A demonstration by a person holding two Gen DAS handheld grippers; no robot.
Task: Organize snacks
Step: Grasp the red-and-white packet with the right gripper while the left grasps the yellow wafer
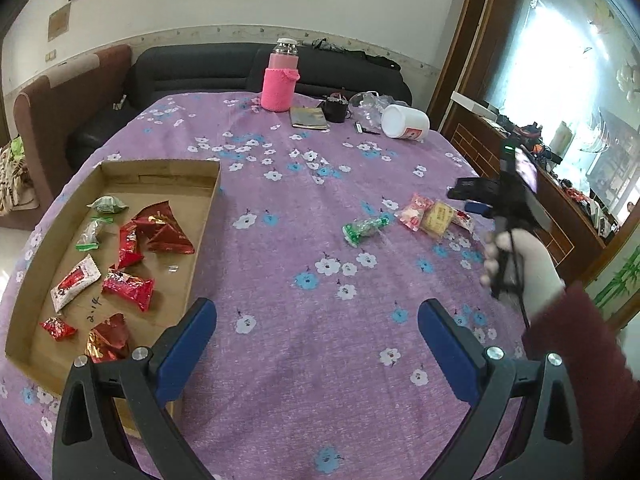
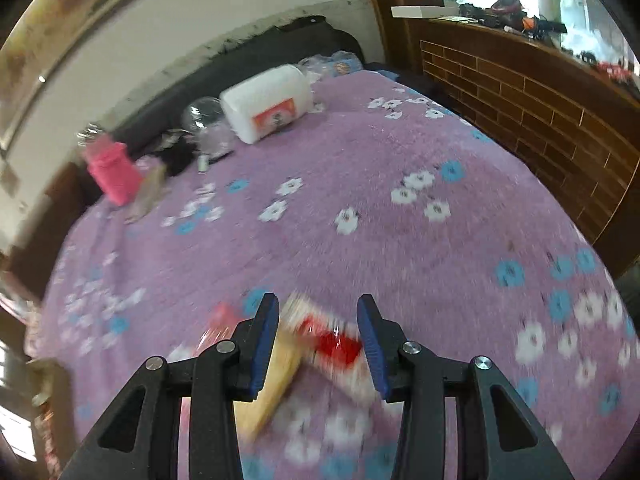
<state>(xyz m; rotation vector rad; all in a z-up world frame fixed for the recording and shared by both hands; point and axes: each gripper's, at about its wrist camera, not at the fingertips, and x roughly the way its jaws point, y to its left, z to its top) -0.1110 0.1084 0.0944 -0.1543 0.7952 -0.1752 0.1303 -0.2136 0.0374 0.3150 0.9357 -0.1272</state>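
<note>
Right gripper [image 2: 318,344] fingers apart, straddling red-white snack [image 2: 340,350] overlapping yellow snack [image 2: 276,380]; closing risks pinching both. Left gripper [image 1: 316,344] fingers apart, empty, beside cardboard tray [image 1: 160,168].

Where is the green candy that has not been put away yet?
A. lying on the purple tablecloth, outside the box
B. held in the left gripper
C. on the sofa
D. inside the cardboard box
A: the green candy lies on the purple tablecloth, to the right of the cardboard box and apart from it, while the left gripper is open and holds nothing.
</note>
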